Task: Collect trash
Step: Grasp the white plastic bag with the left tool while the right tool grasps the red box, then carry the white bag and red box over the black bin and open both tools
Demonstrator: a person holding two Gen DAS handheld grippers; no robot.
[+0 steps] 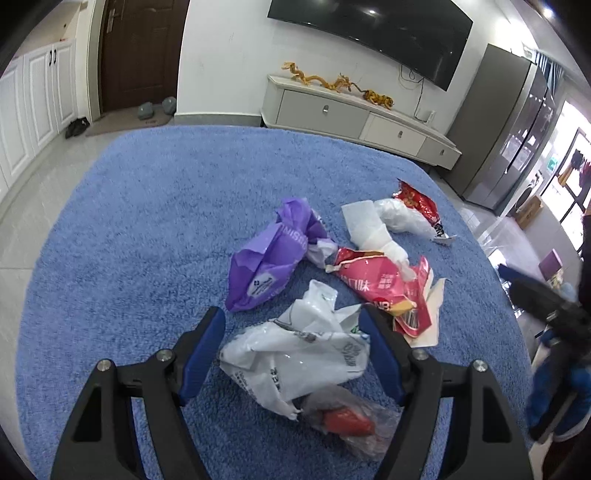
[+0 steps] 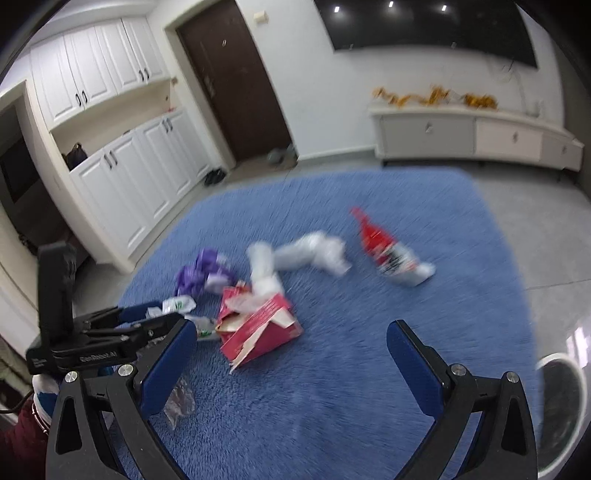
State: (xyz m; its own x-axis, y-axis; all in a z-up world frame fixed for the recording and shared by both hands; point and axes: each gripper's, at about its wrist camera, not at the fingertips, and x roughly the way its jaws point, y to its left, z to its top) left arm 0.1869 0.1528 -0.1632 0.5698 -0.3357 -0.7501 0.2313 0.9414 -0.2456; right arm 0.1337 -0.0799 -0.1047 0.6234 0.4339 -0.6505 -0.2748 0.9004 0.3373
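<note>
Trash lies on a blue rug [image 1: 147,206]. My left gripper [image 1: 293,332] is open, its blue fingers on either side of a crumpled white plastic bag [image 1: 295,354]. A clear wrapper with a red piece [image 1: 347,421] lies just below it. A purple bag [image 1: 266,258], a pink snack packet [image 1: 380,288], white plastic [image 1: 373,229] and a red wrapper [image 1: 417,203] lie beyond. In the blurred right wrist view my right gripper [image 2: 291,350] is open and empty above the rug, near the pink packet [image 2: 258,328]. The left gripper [image 2: 122,328] shows at the left.
A white TV cabinet [image 1: 354,114] with golden dragon figures stands against the far wall under a black TV [image 1: 369,29]. White cupboards [image 2: 122,177] and a brown door [image 2: 229,81] are to the left. A round white bin rim [image 2: 554,398] sits at the rug's right edge.
</note>
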